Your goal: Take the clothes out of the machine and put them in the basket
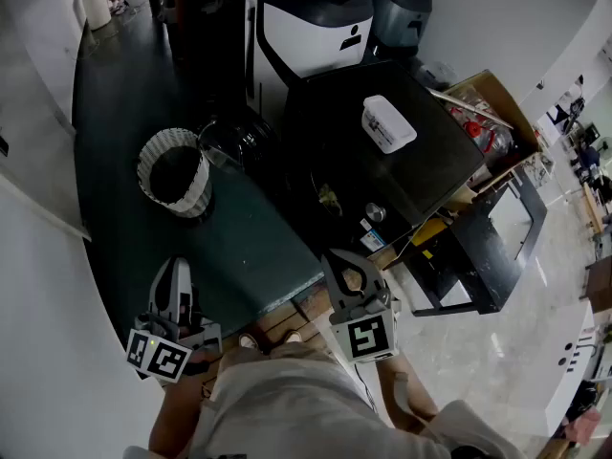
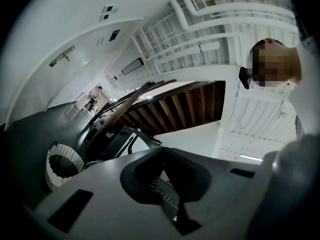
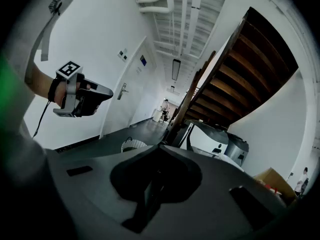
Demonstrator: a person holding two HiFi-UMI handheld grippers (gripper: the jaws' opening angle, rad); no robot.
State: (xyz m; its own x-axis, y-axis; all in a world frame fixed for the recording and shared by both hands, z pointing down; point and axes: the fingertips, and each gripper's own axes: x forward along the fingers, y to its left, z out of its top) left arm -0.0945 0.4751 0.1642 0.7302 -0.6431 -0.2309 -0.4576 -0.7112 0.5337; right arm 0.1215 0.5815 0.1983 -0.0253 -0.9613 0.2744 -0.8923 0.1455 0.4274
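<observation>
Left gripper [image 1: 175,271] and right gripper [image 1: 337,261] held clenched, nothing grasped. Basket [image 1: 174,172] seen on dark floor [image 1: 115,103], well ahead of left gripper.

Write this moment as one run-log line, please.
left gripper: shut, empty | right gripper: shut, empty | basket: upright on floor | machine: beside basket, untouched | clothes: none seen

No text, brand, number or sign can be read in any view
</observation>
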